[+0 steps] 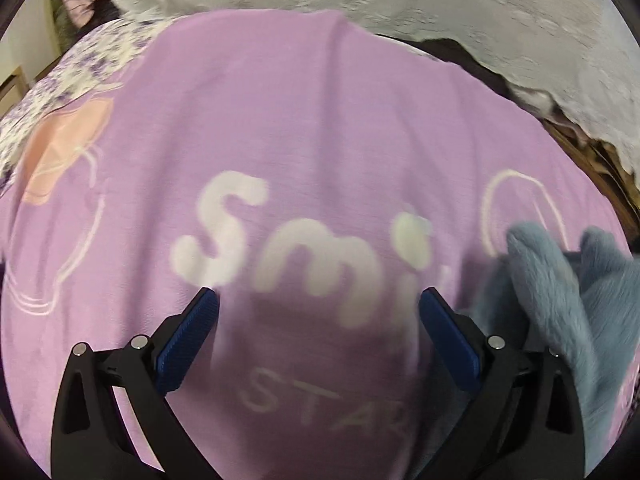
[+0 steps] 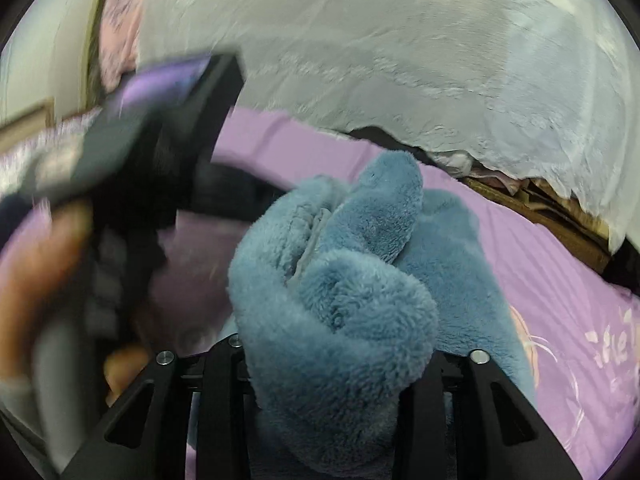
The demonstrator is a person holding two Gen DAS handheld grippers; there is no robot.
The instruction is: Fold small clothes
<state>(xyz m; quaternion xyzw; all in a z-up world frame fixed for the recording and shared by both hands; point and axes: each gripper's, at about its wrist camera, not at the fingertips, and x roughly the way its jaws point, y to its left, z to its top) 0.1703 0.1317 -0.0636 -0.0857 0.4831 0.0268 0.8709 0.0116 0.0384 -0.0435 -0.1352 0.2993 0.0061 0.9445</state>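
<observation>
The left tongs (image 1: 318, 300) stand wide open above a lilac printed bedsheet (image 1: 320, 120) with white lettering; nothing lies between their blue ribbed pads (image 1: 188, 344).

A fluffy blue fleece garment (image 2: 340, 292) is bunched into a rolled heap on the sheet. In the right wrist view the heap fills the space between the black fingers of the right tongs (image 2: 320, 360) and covers both tips. The pads are hidden, so it cannot be told whether they press on the fleece or stand clear of it.

In the left wrist view the same garment lies just beside the right-hand finger of the left tongs. In the right wrist view the left tongs appear as a blurred dark shape at left, apparently with a hand (image 2: 36, 280) on them. A pale grey textured blanket (image 2: 400, 60) lies beyond the sheet.
</observation>
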